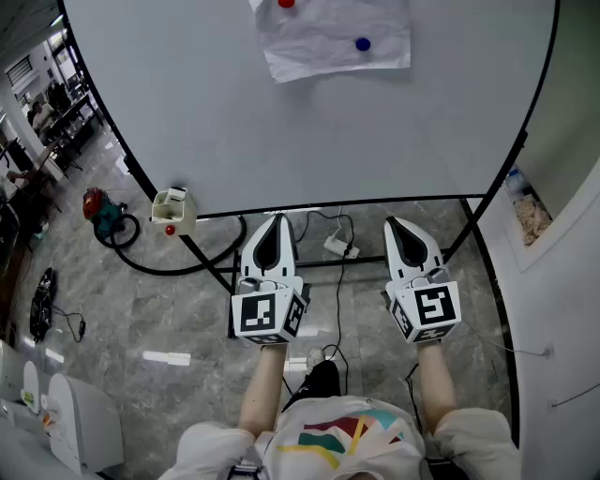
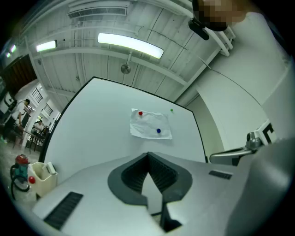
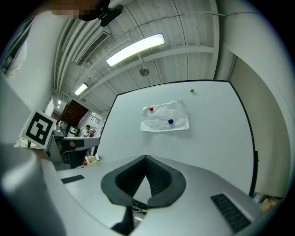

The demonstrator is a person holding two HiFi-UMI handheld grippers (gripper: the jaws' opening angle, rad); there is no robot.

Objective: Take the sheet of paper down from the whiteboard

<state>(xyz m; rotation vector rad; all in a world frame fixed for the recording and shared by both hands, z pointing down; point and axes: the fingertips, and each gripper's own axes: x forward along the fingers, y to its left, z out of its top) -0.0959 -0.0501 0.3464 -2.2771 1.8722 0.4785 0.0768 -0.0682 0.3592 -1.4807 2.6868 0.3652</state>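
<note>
A crumpled white sheet of paper (image 1: 336, 39) hangs high on the whiteboard (image 1: 281, 122), pinned by a red magnet (image 1: 286, 4) and a blue magnet (image 1: 363, 43). The paper (image 2: 150, 125) also shows ahead in the left gripper view, and the paper (image 3: 166, 116) in the right gripper view. My left gripper (image 1: 274, 221) and right gripper (image 1: 395, 225) are held side by side below the board's lower edge, well short of the paper. Both are shut with nothing between the jaws.
A green magnet (image 3: 191, 91) sits on the board up and right of the paper. A cream marker tray (image 1: 174, 211) hangs at the board's lower left. Cables and a power strip (image 1: 337, 246) lie on the floor under the black board frame. A wall stands to the right.
</note>
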